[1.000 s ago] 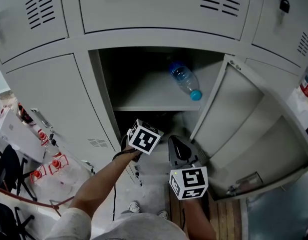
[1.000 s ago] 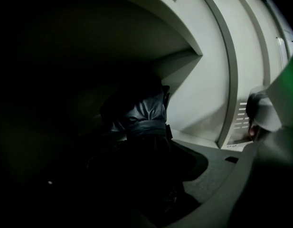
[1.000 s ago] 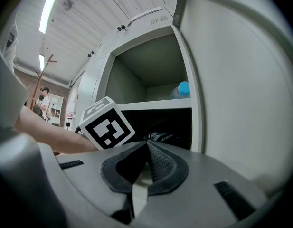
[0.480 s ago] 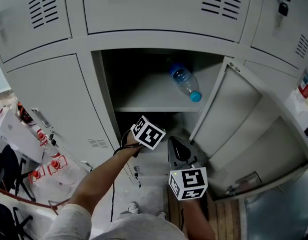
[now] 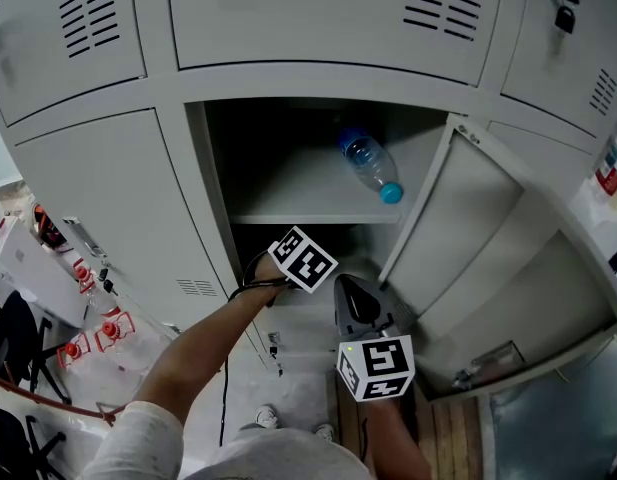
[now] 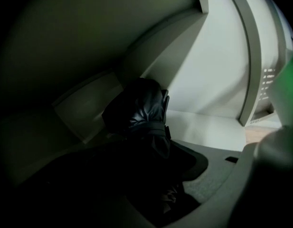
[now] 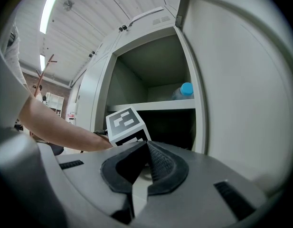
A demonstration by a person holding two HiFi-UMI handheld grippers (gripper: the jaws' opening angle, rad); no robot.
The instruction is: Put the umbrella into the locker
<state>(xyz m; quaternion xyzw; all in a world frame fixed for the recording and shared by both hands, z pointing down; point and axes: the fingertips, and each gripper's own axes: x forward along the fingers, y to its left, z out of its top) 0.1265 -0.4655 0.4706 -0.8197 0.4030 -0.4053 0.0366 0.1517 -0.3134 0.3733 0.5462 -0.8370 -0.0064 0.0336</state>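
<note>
Left claw (image 6: 155, 158) grips the umbrella (image 6: 141, 110) jutting ahead into the locker (image 5: 298, 180), right claw (image 7: 147, 147) closed.

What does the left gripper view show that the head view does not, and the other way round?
Only the left gripper view: the black umbrella between the left gripper's jaws, inside the dark lower compartment. Only the head view: the water bottle on the upper shelf, the right gripper, a padlock on a neighbouring door. Both: the grey locker.
</note>
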